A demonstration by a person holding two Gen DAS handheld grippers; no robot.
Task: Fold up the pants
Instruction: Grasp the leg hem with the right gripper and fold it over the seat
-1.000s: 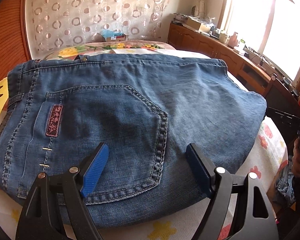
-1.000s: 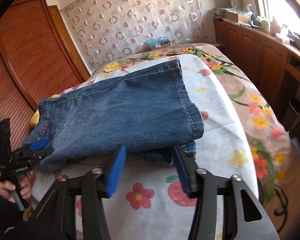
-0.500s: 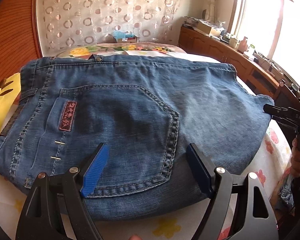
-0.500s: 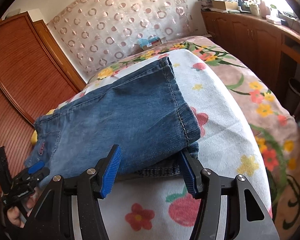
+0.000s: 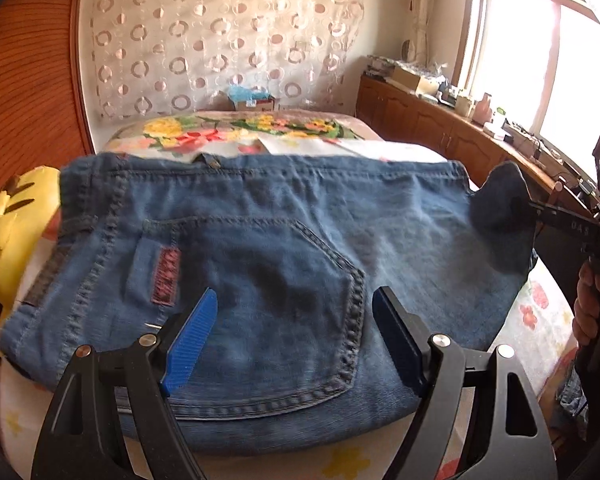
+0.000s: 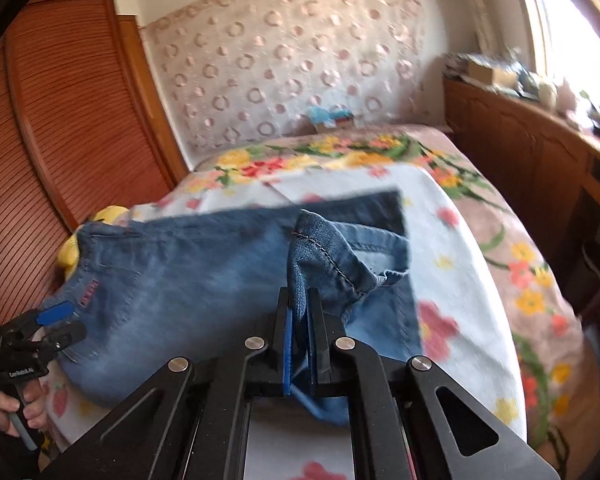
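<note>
Blue denim pants [image 5: 284, 248] lie folded on the bed, back pocket up, waistband to the left. My left gripper [image 5: 292, 320] is open and empty, hovering over the back pocket. My right gripper [image 6: 300, 300] is shut on the pants' hem end [image 6: 320, 248] and holds it lifted off the bed. In the left wrist view the right gripper [image 5: 548, 212] shows at the right edge with the raised denim corner [image 5: 496, 204]. In the right wrist view the left gripper [image 6: 56, 320] sits at the pants' waist end.
The bed carries a white floral sheet [image 6: 452, 264] and a floral blanket [image 5: 240, 128]. A yellow plush toy [image 5: 16, 216] lies left of the waistband. A wooden wardrobe [image 6: 60, 120] stands left, a wooden cabinet [image 5: 440, 128] with clutter under the window on the right.
My right gripper closed on the hem end of the pants and lifted it up. The left gripper stayed open over the back pocket and drew slightly back.
</note>
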